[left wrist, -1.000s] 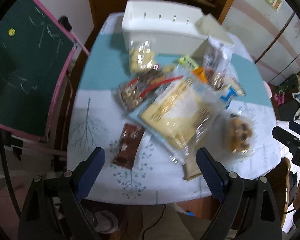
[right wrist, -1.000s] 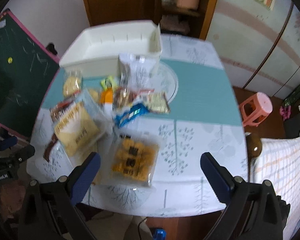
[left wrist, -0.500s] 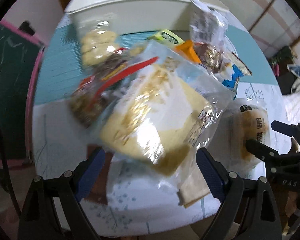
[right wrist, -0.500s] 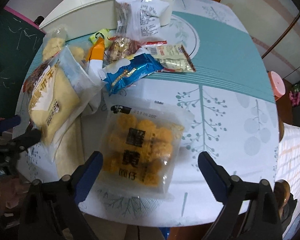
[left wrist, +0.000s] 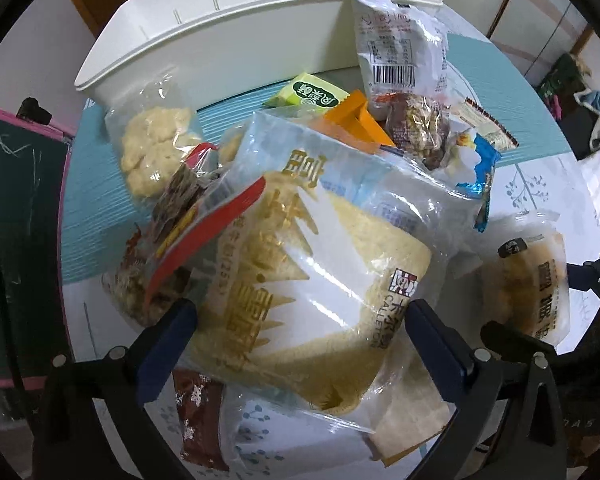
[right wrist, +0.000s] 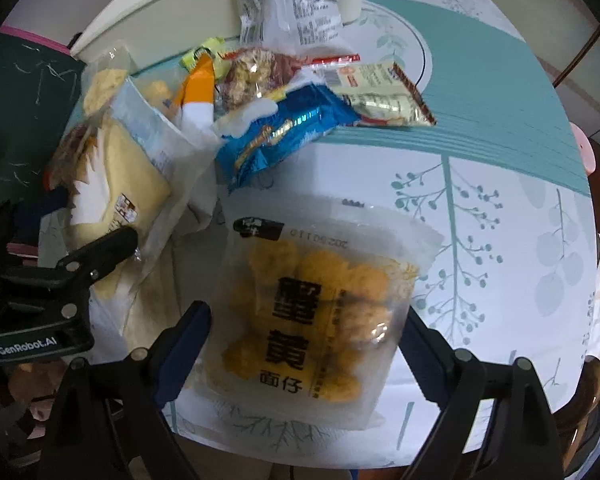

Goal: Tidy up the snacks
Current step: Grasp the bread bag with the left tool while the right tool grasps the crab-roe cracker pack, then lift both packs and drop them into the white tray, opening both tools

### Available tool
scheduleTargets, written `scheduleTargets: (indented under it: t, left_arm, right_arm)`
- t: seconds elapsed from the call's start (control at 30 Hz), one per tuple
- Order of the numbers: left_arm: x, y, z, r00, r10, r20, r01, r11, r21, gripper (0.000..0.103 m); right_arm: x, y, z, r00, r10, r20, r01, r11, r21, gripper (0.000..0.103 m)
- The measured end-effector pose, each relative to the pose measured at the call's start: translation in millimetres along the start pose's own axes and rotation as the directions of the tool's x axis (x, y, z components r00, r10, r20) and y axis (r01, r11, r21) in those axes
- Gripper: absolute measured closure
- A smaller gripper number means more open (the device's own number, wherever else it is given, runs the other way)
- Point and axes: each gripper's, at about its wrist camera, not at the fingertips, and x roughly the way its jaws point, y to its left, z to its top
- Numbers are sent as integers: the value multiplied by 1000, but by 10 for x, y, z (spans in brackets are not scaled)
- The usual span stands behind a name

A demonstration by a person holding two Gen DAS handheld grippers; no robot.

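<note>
A pile of snack packets lies on the round table in front of a white plastic bin (left wrist: pixel 236 36). My left gripper (left wrist: pixel 300 320) is open, its fingers on either side of a large clear bag of yellow bread (left wrist: pixel 312 292); it also shows in the right wrist view (right wrist: pixel 116 184). My right gripper (right wrist: pixel 304 320) is open around a clear bag of yellow egg-yolk puffs (right wrist: pixel 312 304), which also shows in the left wrist view (left wrist: pixel 528 292). The left gripper's finger (right wrist: pixel 100 252) appears at the left of the right wrist view.
Other packets: cookies (left wrist: pixel 152 148), a red-edged nut bag (left wrist: pixel 180 232), a brown bar (left wrist: pixel 200 420), a green packet (left wrist: pixel 312 96), an orange one (left wrist: pixel 356 120), a white barcoded one (left wrist: pixel 396 52), a blue wrapper (right wrist: pixel 284 132). A chalkboard (left wrist: pixel 8 208) stands at left.
Both grippers have moved down and forward toward the table. The bread bag now sits between the left fingers and the puffs bag between the right fingers.
</note>
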Motion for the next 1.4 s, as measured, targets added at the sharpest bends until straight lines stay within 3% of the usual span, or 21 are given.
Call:
scheduleTargets:
  t: [0.27,0.47,0.6,0.67,0.77,0.9,1.03,1.23,1.4]
  left_arm:
    - [121,-308,184,986,132,-100,-130,991,30,0]
    - [186,-451,292,986,147,-79,-147,989,12,0]
    - [80,-333,162,995,90,-33,-91,996,-23,15]
    - [-5,-319,144,997,72,-3,-72,997,-36,33]
    - [-121,-286,97,999,38,10,-37,997,-67,45]
    - [-301,-160,57,998,-57,4,57,987,-147,51]
    - [-681,-40,20,993,-112,44,118,978,-171,52]
    - [-1631,116,98,963,-192,188,226,958,-178,51]
    - [-2314,355,588,905,-233,355,298,944,-140,51]
  right_arm:
    - [170,71,0,1000,-16,-8,15,1000,-20,16]
    - [130,125,-33,1000,-8,-5,8,1000,-21,18]
    - [6,142,-116,1000,-13,13,13,999,-35,29]
    - [-63,154,-164,1000,-14,26,15,999,-47,35]
    - [-125,144,-219,999,-10,34,12,998,-58,41]
    - [-267,73,-257,999,4,51,-1,999,-49,42]
    - [-563,29,-248,995,19,98,-15,999,-44,42]
    - [-1165,36,-104,978,83,192,-76,996,-43,42]
    - [-1692,132,266,943,138,303,-128,990,-53,41]
